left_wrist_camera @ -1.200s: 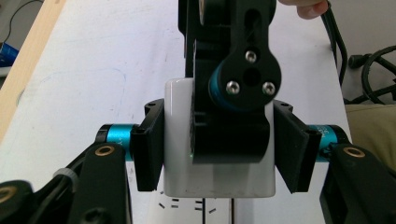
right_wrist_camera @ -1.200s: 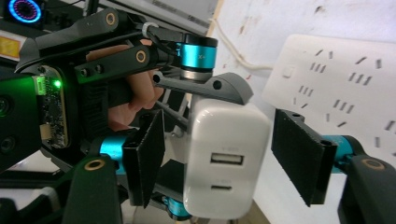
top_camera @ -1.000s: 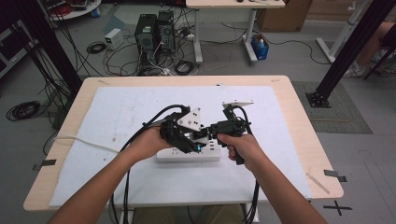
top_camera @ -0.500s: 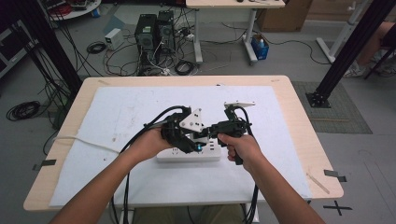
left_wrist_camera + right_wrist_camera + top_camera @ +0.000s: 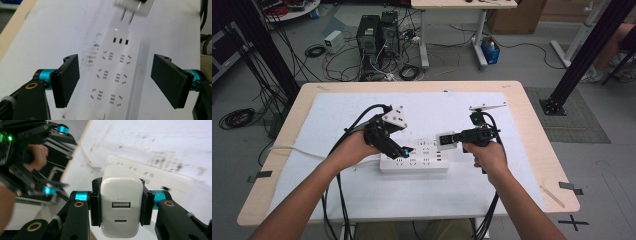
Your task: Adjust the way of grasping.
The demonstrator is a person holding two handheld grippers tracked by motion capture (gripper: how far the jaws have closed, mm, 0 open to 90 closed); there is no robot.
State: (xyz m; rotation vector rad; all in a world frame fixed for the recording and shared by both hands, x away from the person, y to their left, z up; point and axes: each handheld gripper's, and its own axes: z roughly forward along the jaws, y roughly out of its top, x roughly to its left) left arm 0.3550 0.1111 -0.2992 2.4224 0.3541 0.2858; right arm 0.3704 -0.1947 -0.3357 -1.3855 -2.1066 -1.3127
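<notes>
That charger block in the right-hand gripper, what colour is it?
White; the charger shows best in the right gripper view.

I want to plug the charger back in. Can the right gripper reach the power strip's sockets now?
Probably yes: the right gripper holds the charger just above the power strip, and the left gripper leaves the sockets uncovered.

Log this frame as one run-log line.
right tongs: shut on charger, prongs free above power strip | left tongs: open, just opening, astride strip, not touching

- Charger (image 5: 133, 6): body cut off by top frame edge, prongs visible.
- Power strip (image 5: 150, 173): blurred, near end hidden behind charger.
- Port lettering: illegible.
</notes>
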